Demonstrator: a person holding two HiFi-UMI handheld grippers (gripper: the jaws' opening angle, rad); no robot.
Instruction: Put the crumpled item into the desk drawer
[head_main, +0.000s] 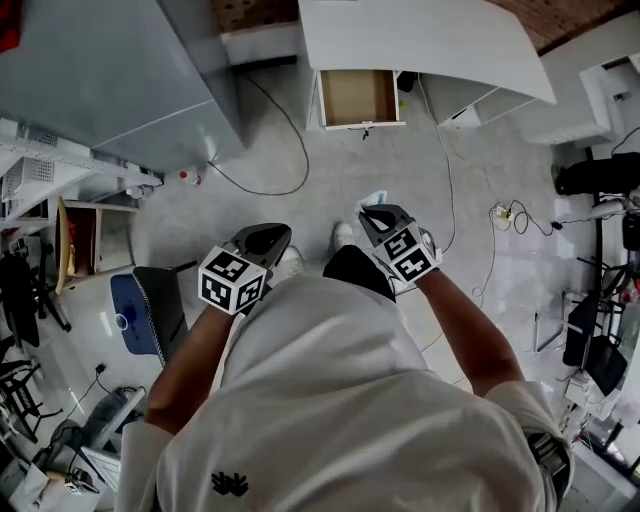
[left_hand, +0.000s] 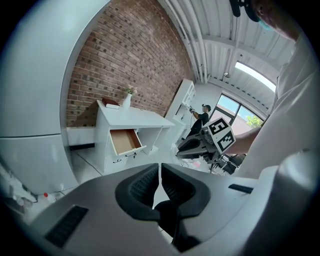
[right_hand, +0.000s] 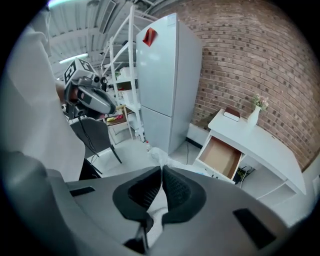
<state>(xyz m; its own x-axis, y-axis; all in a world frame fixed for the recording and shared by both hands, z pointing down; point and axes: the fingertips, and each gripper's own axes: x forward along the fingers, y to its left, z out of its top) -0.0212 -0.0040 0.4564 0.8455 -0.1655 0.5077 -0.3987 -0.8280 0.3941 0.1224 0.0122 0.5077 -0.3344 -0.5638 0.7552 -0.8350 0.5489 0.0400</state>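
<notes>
A white crumpled item (right_hand: 159, 156) sticks out past the tips of my right gripper (right_hand: 161, 172), which is shut on it; in the head view a bit of the crumpled item (head_main: 372, 199) shows at the right gripper (head_main: 378, 213). The desk drawer (head_main: 357, 97) stands pulled open and empty under the white desk (head_main: 430, 40), a few steps ahead across the floor. The same drawer (right_hand: 220, 156) lies ahead to the right of the held item. My left gripper (left_hand: 160, 175) is shut with nothing in it, and the drawer (left_hand: 125, 141) lies to its left.
A grey fridge (head_main: 110, 70) stands left of the desk, with a cable (head_main: 285, 150) looping over the floor between them. A blue-seated chair (head_main: 140, 315) and shelves (head_main: 40, 190) are at my left. Cords and stands (head_main: 600, 230) crowd the right.
</notes>
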